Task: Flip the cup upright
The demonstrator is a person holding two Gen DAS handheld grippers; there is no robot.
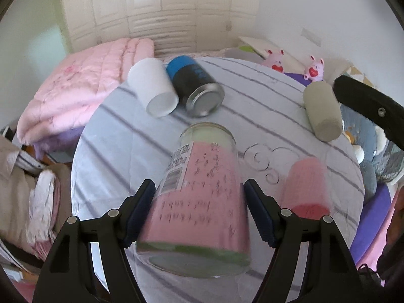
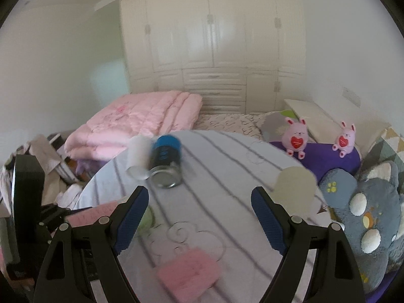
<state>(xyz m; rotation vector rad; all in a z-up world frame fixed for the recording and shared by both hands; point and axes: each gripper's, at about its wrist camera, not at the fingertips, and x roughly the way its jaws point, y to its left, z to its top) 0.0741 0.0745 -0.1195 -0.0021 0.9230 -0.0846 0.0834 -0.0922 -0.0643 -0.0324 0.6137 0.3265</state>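
Note:
My left gripper (image 1: 199, 192) is shut on a clear glass cup with a pink label (image 1: 202, 197), held tilted above the striped round table (image 1: 277, 96), its far end pointing away. A white cup (image 1: 154, 85), a blue-and-black can (image 1: 197, 85) and a beige cup (image 1: 323, 111) lie on their sides on the table. A pink cup (image 1: 308, 186) stands near the right. My right gripper (image 2: 199, 202) is open and empty above the table, with the pink cup (image 2: 189, 272) below it. The white cup (image 2: 139, 159), the can (image 2: 165, 161) and the beige cup (image 2: 295, 189) also show there.
A pink quilt (image 2: 136, 123) lies on the bed behind the table. Two pink plush rabbits (image 2: 296, 139) sit on a purple cushion at the right, with a grey plush (image 2: 366, 222) nearer. Clutter (image 1: 30, 194) lies at the left. White wardrobes (image 2: 212, 50) stand behind.

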